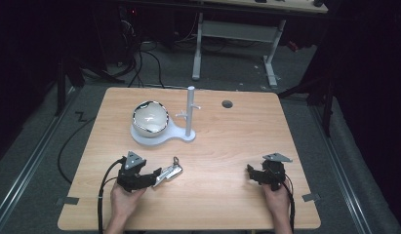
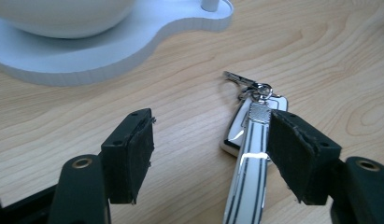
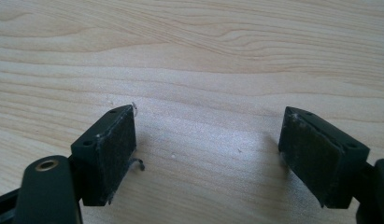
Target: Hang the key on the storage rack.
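Pickup not yet achieved: left gripper (image 2: 206,158) stands open around the key fob (image 2: 250,158), which lies on the table (image 1: 227,146) near the stand (image 1: 164,134); right gripper (image 3: 208,154) open, empty.

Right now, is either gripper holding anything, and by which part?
Nothing is held. The left gripper is open, the key fob lying between its jaws near one pad, ungripped. The right gripper is open over bare table.

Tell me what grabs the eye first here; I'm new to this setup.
A glossy white bowl sits on a white stand with an upright peg, at the table's far left. Nearer, a silver key fob lies between the open left tongs.
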Action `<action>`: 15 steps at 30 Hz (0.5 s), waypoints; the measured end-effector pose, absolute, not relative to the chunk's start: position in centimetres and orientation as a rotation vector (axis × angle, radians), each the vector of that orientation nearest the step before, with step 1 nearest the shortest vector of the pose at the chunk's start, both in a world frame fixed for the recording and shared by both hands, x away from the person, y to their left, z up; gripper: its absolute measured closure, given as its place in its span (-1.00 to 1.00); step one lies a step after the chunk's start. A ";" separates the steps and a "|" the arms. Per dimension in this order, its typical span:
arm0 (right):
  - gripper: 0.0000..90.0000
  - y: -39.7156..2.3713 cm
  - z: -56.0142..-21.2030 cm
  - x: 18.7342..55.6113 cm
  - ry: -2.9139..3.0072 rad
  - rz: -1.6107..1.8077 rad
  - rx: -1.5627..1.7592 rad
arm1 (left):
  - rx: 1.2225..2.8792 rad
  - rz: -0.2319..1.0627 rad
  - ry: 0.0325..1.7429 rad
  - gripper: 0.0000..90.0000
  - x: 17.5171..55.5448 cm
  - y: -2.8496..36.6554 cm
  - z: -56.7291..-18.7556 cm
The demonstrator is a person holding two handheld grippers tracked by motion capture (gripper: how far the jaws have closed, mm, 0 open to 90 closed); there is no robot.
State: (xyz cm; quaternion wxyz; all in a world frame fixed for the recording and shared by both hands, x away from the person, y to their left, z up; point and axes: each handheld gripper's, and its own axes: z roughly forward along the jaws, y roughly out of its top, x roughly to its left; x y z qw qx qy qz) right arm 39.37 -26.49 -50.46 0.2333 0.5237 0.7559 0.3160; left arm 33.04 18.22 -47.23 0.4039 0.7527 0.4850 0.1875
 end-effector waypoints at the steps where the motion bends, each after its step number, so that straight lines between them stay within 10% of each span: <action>1: -0.57 -26.5 -50.5 39.4 2.076 0.868 1.438 | 1.907 0.466 1.220 -0.28 33.2 17.9 -47.3; 15: -0.57 -26.5 -50.5 39.4 2.075 0.867 1.439 | 2.011 0.416 1.162 -0.23 34.7 14.2 -49.0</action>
